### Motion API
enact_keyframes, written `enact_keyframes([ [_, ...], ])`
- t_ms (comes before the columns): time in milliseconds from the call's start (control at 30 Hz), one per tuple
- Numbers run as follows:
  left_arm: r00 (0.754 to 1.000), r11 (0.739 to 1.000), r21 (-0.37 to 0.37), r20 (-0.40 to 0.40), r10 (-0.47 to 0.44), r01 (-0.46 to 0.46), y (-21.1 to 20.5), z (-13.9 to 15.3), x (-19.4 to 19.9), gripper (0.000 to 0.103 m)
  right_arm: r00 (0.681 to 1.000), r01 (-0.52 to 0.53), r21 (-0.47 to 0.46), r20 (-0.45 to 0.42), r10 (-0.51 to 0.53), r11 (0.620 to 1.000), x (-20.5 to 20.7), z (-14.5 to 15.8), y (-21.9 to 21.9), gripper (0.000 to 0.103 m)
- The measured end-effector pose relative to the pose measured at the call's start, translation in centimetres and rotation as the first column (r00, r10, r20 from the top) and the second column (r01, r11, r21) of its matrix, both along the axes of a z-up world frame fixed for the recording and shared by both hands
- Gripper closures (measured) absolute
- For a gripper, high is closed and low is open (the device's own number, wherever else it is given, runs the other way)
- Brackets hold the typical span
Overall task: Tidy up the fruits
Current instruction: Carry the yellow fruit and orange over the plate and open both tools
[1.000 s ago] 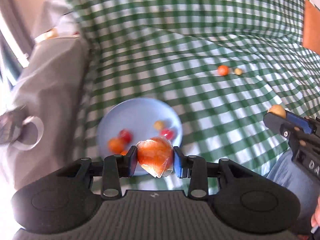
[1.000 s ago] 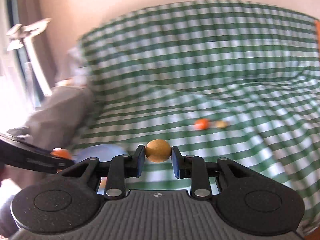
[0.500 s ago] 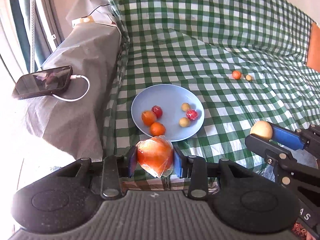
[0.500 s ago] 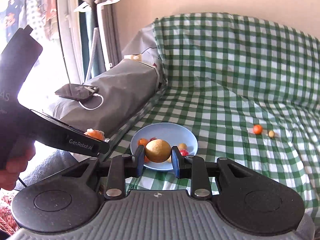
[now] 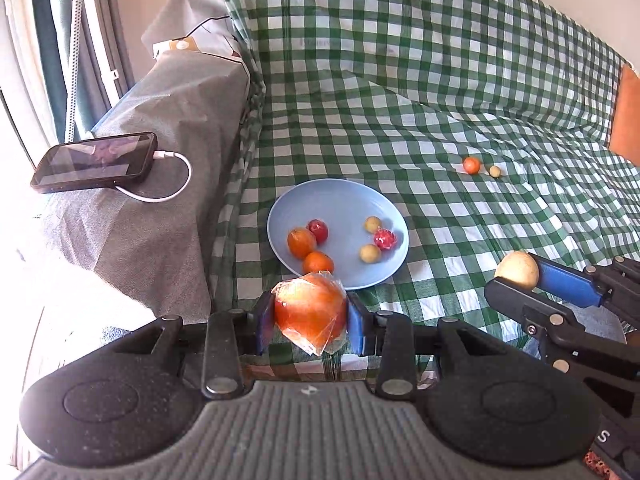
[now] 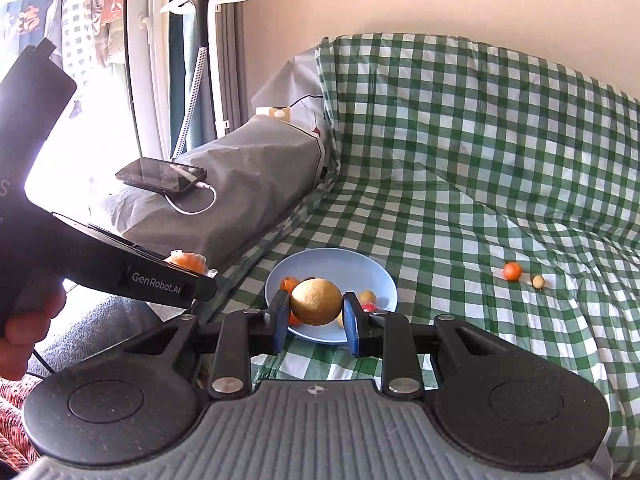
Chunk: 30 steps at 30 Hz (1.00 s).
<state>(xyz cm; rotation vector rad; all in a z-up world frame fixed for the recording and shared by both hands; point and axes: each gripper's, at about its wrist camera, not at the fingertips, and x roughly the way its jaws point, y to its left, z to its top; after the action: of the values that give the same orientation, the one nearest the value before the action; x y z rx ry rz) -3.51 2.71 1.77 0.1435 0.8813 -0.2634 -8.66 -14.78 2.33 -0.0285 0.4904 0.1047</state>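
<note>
Both grippers had drawn back from the blue plate (image 5: 394, 216). The left gripper (image 5: 311, 322) clamped a wrapped orange (image 5: 310, 312) just before its near rim. The right gripper (image 6: 316, 320) pinched a yellow fruit (image 6: 316, 301) beside it.

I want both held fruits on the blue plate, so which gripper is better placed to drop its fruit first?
Left, probably. The left gripper, shut on the wrapped orange fruit, sits just short of the blue plate. The right gripper holds its yellow fruit off to the plate's side.

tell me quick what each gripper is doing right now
left gripper: closed on the plastic-wrapped orange fruit.
right gripper: closed on the round yellow fruit.
</note>
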Motion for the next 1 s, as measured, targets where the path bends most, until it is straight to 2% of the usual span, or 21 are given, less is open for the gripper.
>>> enact_keyframes([
  [1000, 0.997, 0.999, 0.046, -0.08, 0.021, -0.017, -0.7, -2.6, 3.8, 0.062, 0.994, -0.002, 0.023, -0.107, 0.004, 1.0, 3.3, -2.2, -0.8, 0.073],
])
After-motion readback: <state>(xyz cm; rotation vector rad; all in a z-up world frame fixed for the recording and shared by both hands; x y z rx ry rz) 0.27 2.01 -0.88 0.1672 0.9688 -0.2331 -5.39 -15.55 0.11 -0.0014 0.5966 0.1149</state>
